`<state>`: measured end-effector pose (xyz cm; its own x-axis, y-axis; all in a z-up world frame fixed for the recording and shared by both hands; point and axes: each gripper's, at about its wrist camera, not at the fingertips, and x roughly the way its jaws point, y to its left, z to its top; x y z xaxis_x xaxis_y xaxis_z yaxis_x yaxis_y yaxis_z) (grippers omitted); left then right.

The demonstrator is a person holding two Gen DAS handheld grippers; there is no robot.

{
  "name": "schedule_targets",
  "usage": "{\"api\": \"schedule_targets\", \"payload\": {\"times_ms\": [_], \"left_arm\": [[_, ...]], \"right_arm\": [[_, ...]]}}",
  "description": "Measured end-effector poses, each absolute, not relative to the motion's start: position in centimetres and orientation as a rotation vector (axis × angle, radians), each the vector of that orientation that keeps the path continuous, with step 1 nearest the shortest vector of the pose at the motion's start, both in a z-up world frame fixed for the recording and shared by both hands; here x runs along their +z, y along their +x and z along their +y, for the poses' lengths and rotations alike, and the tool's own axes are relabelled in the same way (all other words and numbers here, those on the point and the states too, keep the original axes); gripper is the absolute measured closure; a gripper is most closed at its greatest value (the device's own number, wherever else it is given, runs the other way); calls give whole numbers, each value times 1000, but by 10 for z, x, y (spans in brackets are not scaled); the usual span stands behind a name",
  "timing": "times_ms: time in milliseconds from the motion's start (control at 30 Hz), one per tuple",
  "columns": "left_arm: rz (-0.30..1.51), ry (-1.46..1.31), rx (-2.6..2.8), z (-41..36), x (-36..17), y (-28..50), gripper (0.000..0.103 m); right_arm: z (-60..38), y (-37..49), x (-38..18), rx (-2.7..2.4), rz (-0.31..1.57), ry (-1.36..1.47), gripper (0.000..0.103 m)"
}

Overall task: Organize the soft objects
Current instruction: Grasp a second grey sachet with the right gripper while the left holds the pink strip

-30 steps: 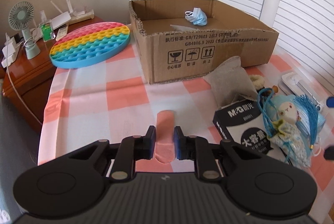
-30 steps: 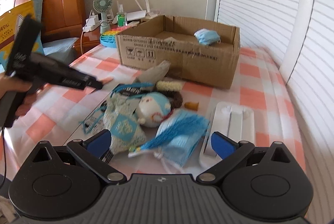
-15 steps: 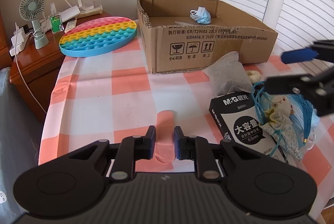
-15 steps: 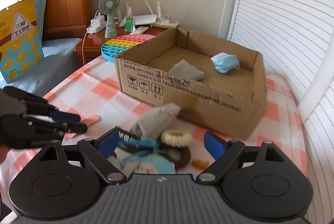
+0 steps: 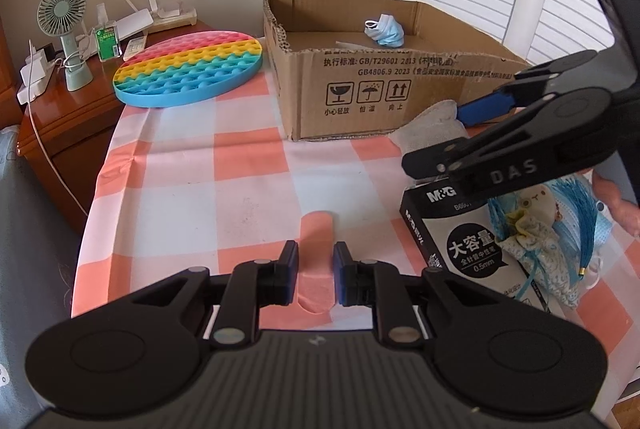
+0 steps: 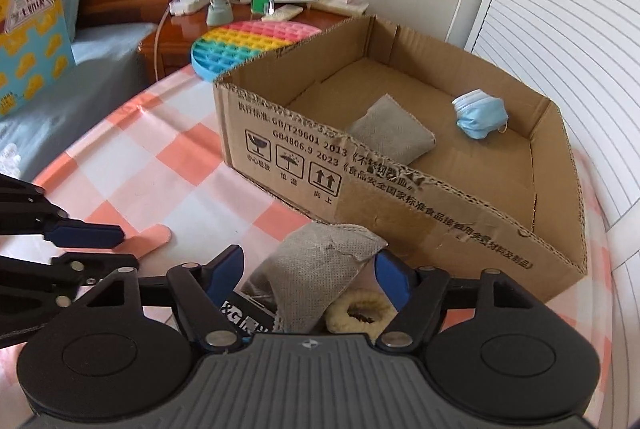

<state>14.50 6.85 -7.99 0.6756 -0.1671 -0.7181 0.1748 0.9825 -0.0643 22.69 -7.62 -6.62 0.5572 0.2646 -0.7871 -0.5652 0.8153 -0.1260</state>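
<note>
Left gripper sat low over the checked tablecloth, fingers close together, pinching a flat pink strip that lay on the cloth and stuck out ahead of the tips. Right gripper was spread wide, its blue pads either side of a grey fabric pouch lying just in front of the cardboard box; pads looked apart from the pouch, contact unclear. The pouch partly covered a black pen box and lay beside a cream hair tie. Inside the cardboard box were a second grey pouch and a crumpled blue face mask, well apart. A small doll with blue tassels lay right of the pen box. A rainbow pop-it mat sat left of the box.
</note>
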Motion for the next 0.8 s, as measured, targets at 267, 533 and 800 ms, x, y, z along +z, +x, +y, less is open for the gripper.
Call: {"api": "schedule_targets", "payload": {"times_ms": [267, 533, 800], "left_arm": [[804, 11, -200, 69, -81, 144, 86], [805, 14, -203, 69, -81, 144, 86], [809, 22, -227, 70, -78, 146, 86]], "right_arm": [[-68, 232, -74, 498, 878, -419, 41], [-64, 229, -71, 496, 868, -434, 60], [-70, 227, -62, 493, 856, -406, 63]]}}
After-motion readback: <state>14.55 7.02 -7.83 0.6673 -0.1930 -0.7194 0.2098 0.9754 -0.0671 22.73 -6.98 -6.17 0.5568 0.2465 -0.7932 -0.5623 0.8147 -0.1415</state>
